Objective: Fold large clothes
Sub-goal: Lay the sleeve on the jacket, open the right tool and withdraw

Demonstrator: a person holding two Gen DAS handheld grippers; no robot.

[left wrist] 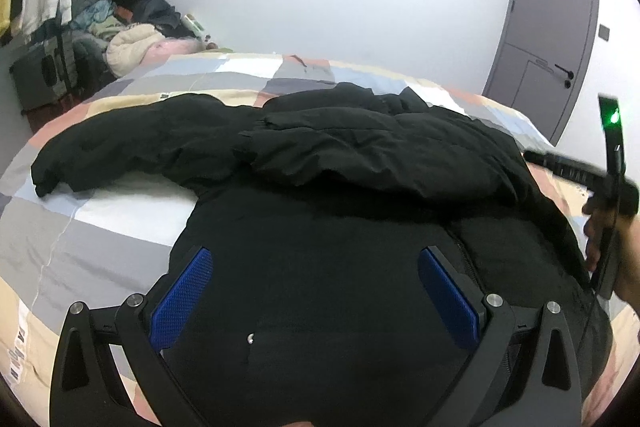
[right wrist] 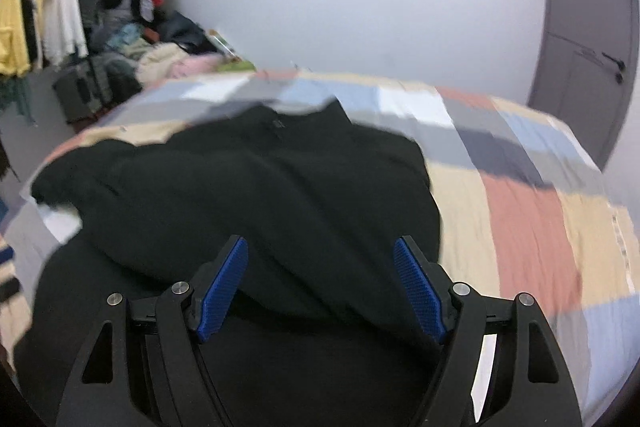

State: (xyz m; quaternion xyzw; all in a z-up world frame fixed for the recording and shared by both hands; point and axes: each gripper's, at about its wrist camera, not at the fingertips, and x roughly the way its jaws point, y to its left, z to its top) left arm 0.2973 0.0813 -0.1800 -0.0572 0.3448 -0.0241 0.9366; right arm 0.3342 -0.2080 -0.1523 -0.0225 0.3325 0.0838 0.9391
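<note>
A large black padded jacket [left wrist: 340, 163] lies spread on a bed with a patchwork cover [left wrist: 80, 227]. One sleeve [left wrist: 120, 143] stretches out to the left; the other is folded across the body. My left gripper [left wrist: 316, 255] is open, its blue pads above the jacket's lower part, holding nothing. My right gripper [right wrist: 322, 247] is open too, over the jacket [right wrist: 260, 179] near its right edge. The right gripper's body and the hand on it show at the right edge of the left wrist view [left wrist: 608, 195].
A pile of clothes [left wrist: 132, 39] and a rack of hanging garments [right wrist: 48, 15] stand at the far left. A grey door [left wrist: 548, 39] is at the far right. The bed's bare cover [right wrist: 520, 207] lies right of the jacket.
</note>
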